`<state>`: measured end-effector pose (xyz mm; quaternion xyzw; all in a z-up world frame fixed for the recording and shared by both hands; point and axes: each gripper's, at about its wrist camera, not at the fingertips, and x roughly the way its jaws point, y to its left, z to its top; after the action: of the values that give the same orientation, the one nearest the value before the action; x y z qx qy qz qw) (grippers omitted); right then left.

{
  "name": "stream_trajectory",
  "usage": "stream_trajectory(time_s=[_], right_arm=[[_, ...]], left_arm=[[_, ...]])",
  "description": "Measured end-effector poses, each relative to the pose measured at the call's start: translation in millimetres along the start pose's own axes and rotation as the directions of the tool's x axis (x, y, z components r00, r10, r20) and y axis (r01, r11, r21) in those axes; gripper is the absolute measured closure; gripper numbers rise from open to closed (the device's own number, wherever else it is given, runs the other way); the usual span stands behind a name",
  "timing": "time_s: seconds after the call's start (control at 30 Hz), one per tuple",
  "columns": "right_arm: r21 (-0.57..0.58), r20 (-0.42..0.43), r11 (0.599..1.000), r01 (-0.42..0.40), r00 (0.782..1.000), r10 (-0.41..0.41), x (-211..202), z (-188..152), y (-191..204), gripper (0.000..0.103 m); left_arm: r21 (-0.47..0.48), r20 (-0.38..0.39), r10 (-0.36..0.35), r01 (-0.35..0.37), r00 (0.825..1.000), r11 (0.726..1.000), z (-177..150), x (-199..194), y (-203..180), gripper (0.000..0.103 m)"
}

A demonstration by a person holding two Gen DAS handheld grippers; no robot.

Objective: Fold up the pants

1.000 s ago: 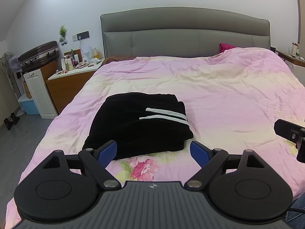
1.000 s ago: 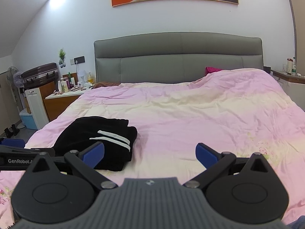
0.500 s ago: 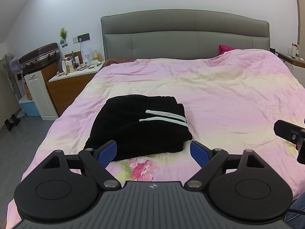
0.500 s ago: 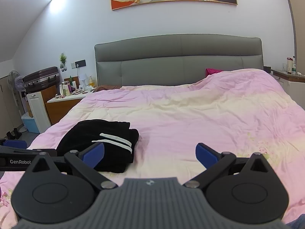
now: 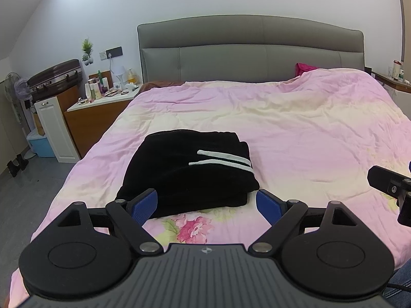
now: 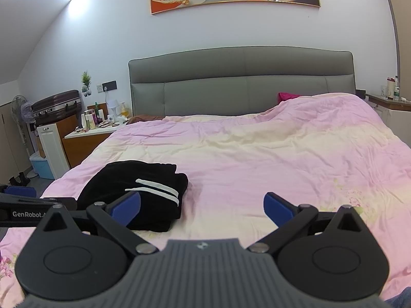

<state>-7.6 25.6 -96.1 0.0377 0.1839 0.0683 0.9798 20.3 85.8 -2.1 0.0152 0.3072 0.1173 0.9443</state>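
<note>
Black pants (image 5: pixel 185 172) with two white stripes lie folded in a compact bundle on the pink bedspread (image 5: pixel 295 133), near the bed's left front. My left gripper (image 5: pixel 206 202) hovers open just in front of the bundle, touching nothing. In the right wrist view the same pants (image 6: pixel 138 190) sit to the left, and my right gripper (image 6: pixel 201 205) is open over bare bedspread (image 6: pixel 257 159) to the right of them. The left gripper's body (image 6: pixel 23 205) shows at that view's left edge.
A grey headboard (image 5: pixel 251 51) backs the bed. A nightstand (image 5: pixel 100 113) crowded with bottles stands at the left, beside a white cabinet (image 5: pixel 55 128), a suitcase (image 5: pixel 55 77) and a blue bin (image 5: pixel 41 146). Another side table (image 6: pixel 385 100) is at the right.
Both grippers have risen and drawn back a little from the bed; the pants lie as before and sit lower and slightly farther in both views.
</note>
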Motion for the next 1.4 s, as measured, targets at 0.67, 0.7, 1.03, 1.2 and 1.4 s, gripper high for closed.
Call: stream_trajectory(time_s=[0.67,0.7,1.03,1.2,1.4], right_arm=[[0.005,0.001,1.0,-0.012,1.0,0.012,-6.8,-0.3,-3.8,0.005],[0.003,0.0,1.0,-0.013,1.0,0.013,-7.3,-0.6,-3.8,0.005],[-0.01,-0.009,1.0,-0.013,1.0,0.013,-6.6,0.9,-3.7,0.005],[-0.01,-0.012,1.0,-0.009,1.0,0.009,-5.4,1.0,-3.1,0.005],[-0.01,-0.012,1.0,-0.01,1.0,0.01,-5.2,1.0,-3.4,0.005]], left_arm=[[0.0,0.011,-0.006,0.006,1.0,1.0,-0.4,-8.2,-1.7,0.002],[0.0,0.012,-0.01,0.01,1.0,1.0,-0.8,-8.6,-1.8,0.002],[-0.004,0.024,-0.028,0.028,0.999,1.0,-3.6,-9.6,2.4,0.002],[-0.003,0.027,-0.028,0.028,0.999,1.0,-3.4,-10.4,1.2,0.002],[-0.004,0.026,-0.024,0.025,0.999,1.0,-2.4,-10.7,0.9,0.002]])
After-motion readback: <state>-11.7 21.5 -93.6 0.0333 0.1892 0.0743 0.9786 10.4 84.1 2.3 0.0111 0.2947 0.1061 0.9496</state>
